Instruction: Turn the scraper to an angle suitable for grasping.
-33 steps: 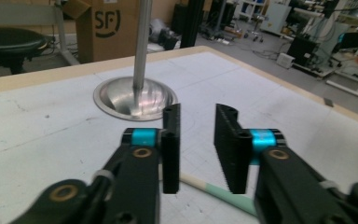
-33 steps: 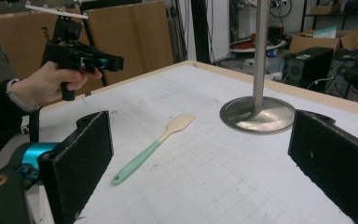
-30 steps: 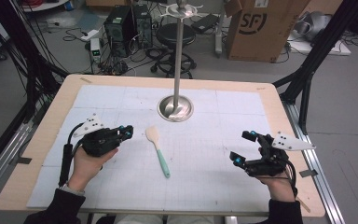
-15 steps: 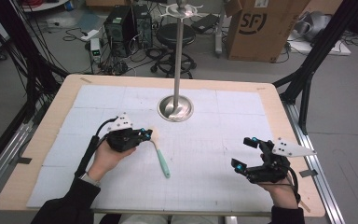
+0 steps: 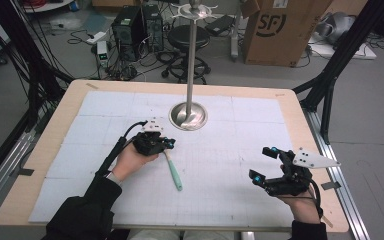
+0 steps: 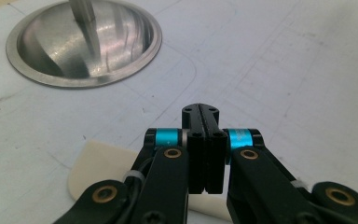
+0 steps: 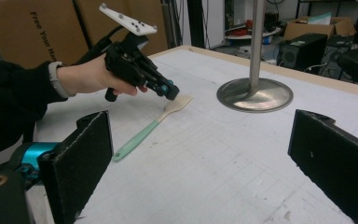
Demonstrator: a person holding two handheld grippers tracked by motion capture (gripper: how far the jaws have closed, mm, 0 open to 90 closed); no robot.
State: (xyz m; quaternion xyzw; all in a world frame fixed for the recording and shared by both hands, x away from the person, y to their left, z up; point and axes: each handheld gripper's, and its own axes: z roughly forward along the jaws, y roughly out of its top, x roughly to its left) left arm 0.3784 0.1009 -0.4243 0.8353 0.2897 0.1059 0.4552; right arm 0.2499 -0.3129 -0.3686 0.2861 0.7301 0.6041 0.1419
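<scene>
One spatula (image 5: 172,169) is laid flat on the worktop (image 5: 230,200), cream blade end just under the left gripper (image 5: 169,143) | left gripper jaws are pressed together (nothing between) | right gripper (image 5: 264,163) is held wide, well apart.

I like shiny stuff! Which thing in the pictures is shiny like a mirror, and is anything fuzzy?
In the left gripper view, the round silver metal stand base mirrors streaky light. In the right gripper view, the black right gripper looks soft up close, while the mint-handled cream spatula stays sharp.
</scene>
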